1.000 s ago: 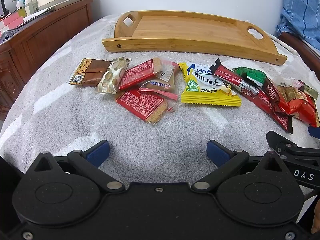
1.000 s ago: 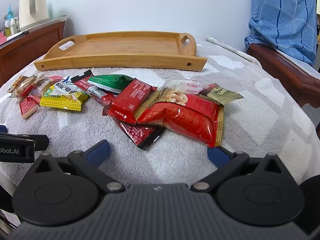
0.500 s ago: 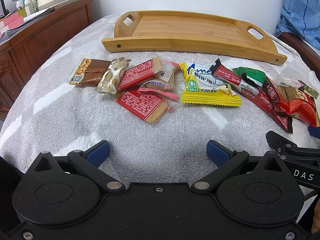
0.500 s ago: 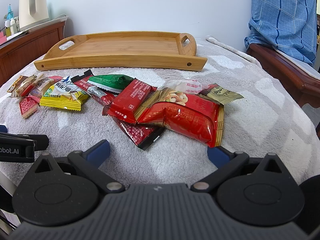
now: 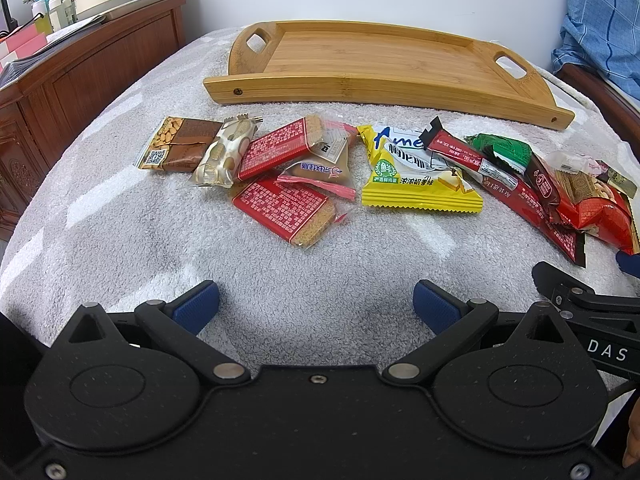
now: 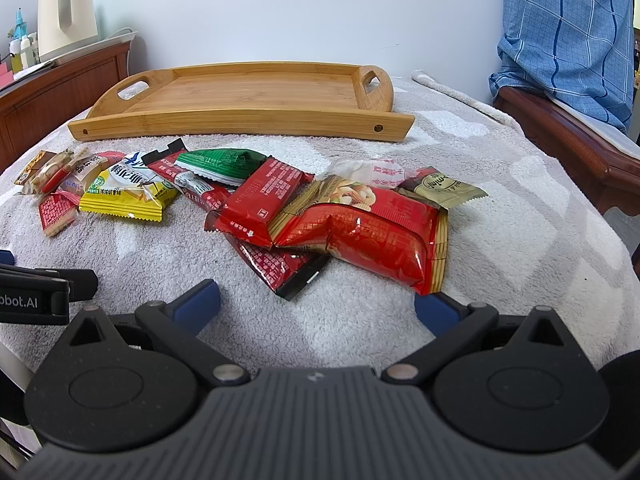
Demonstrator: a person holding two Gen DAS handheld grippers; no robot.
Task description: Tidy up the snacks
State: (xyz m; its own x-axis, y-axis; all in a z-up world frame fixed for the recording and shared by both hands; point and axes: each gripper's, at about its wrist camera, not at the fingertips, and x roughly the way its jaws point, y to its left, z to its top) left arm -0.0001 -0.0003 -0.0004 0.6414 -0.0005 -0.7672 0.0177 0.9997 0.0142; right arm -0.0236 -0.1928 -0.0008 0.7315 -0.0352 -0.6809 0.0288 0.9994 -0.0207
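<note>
Several snack packets lie in a row on a grey fleece blanket. In the left wrist view a flat red biscuit packet lies nearest, with a yellow packet to its right and a brown nut bar at the far left. A big red packet lies just ahead in the right wrist view, overlapping a red bar and a green packet. Behind the row sits an empty bamboo tray. My left gripper and right gripper are both open, low over the blanket, holding nothing.
A dark wooden cabinet with a cream kettle and bottles stands on the left. A wooden bed frame with a blue checked cloth is on the right. The left gripper's tip shows at the left edge of the right wrist view.
</note>
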